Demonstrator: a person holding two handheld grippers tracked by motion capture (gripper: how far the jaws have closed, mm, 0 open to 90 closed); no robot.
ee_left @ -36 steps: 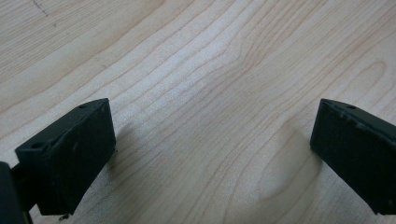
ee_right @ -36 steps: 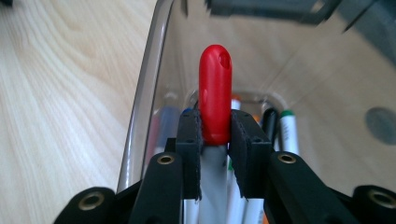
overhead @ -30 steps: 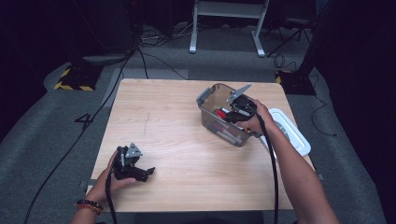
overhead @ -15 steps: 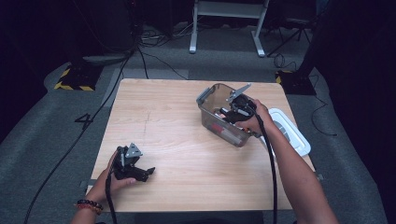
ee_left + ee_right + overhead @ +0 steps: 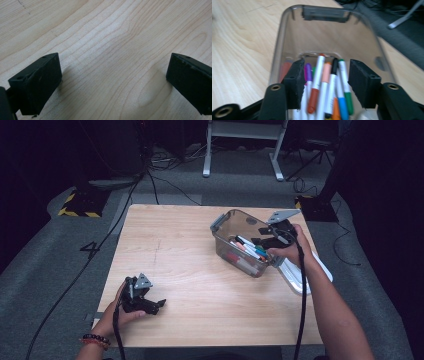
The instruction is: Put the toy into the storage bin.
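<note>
A clear plastic container [image 5: 226, 225] stands on the right half of the wooden table [image 5: 180, 245], and several coloured markers [image 5: 247, 249] lie inside it. My right gripper [image 5: 262, 241] hovers over the container's near right end. Its jaws have just been opening and they grip nothing. In the right gripper view [image 5: 325, 68] the markers [image 5: 313, 95] lie loose on the container floor below the parted pads. My left gripper [image 5: 158, 305] rests near the table's front left corner. Its jaws [image 5: 115, 72] stand wide open over bare wood.
A white lid [image 5: 306, 276] lies at the table's right edge beside the container, under my right forearm. Cables and a white stand foot [image 5: 240, 130] are on the grey floor beyond the table. Bare wood [image 5: 165, 240] stretches between the two grippers.
My right gripper has lifted out of the container and drawn back to the right, and its jaws have gone from shut to apart. The left gripper has stayed put.
</note>
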